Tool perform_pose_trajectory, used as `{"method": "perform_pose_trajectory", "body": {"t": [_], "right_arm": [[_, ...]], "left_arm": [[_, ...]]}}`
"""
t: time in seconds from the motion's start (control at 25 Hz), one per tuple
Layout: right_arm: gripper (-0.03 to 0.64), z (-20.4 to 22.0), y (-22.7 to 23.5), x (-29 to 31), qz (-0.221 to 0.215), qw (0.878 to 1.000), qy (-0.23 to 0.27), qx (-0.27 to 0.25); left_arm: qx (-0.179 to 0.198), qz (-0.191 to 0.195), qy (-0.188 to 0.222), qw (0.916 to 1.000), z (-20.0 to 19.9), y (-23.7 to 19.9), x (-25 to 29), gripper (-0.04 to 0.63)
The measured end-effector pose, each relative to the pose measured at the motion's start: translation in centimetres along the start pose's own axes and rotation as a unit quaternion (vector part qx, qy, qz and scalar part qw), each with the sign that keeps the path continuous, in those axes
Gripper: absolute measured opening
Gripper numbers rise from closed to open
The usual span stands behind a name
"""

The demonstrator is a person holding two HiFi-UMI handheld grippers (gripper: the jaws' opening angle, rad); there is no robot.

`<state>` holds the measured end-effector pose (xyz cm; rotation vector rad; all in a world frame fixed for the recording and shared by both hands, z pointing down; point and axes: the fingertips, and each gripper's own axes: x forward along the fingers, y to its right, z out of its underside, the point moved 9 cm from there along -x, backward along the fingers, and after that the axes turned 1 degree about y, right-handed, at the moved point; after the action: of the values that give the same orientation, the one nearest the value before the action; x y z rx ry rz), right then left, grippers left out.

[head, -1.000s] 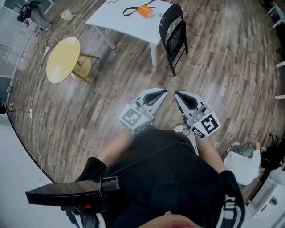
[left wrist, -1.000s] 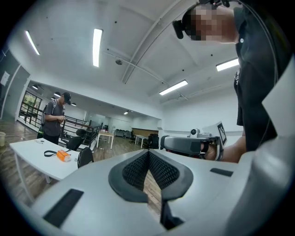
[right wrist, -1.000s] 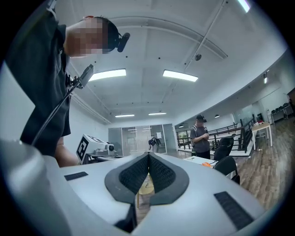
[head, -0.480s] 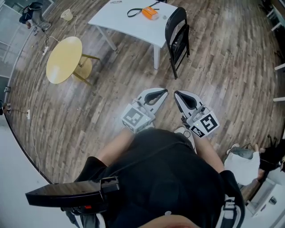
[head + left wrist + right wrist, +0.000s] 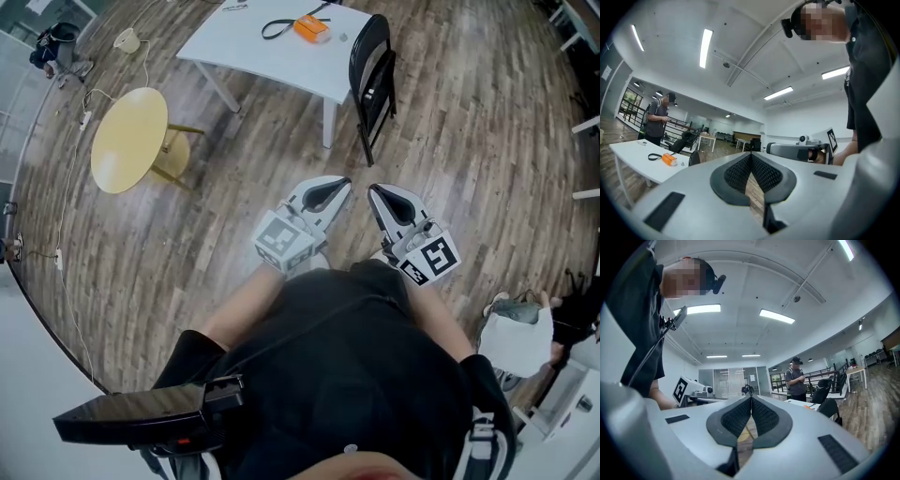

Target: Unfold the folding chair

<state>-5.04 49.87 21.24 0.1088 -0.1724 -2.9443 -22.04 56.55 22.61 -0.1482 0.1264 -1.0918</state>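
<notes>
Two grippers are held side by side above the wooden floor [image 5: 469, 141], near each other but not touching. On the left gripper [image 5: 345, 184] the jaws are pressed together with nothing between them. On the right gripper [image 5: 372, 192] the ribbed pads are likewise closed on each other, and nothing is clamped. One marker cube [image 5: 284, 241] is carried on the left gripper and a second one on the right, so two are counted.

Well ahead of both grippers, one black folding chair [image 5: 372, 80] is seen. It is folded flat and stands upright just beside the near corner of one white table [image 5: 272, 56]; whether chair and table touch cannot be told. Neither gripper is in contact with the chair.

Two things are clearly made out on the white table: one orange box [image 5: 312, 28] and one black strap [image 5: 279, 25], lying just beside each other.

To the left, well apart from the chair, one round yellow table [image 5: 129, 141] is set on the floor, and one thin cable [image 5: 70, 202] is trailed past it.

In the left gripper view, one standing person [image 5: 658, 119] is seen behind the white table
</notes>
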Motion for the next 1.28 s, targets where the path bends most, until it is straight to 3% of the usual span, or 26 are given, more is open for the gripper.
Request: {"method": "perform_pose_trajectory", "body": {"t": [0.36,0.8,1.04,1.28], "right_arm": [[0.009,-0.2,6.3,0.9,0.016,1.000,0.012,0.010],[0.008,-2.1,20.5,1.0,0.006,1.000,0.025,0.008],[0.008,-1.9,26.1,1.2,-0.021,0.999,0.019,0.020],[0.008,-1.5,28.9,2.4,-0.023,0.999,0.021,0.026]], "left_arm": [[0.017,0.014,-0.003,0.9998,0.1,-2.7,5.7,0.005],[0.026,-0.004,-0.012,0.9996,-0.9,-5.8,19.2,0.005],[0.049,-0.020,-0.021,0.9984,-1.2,-6.5,24.0,0.005],[0.050,-0.033,-0.037,0.9975,-0.6,-8.7,26.6,0.005]]}}
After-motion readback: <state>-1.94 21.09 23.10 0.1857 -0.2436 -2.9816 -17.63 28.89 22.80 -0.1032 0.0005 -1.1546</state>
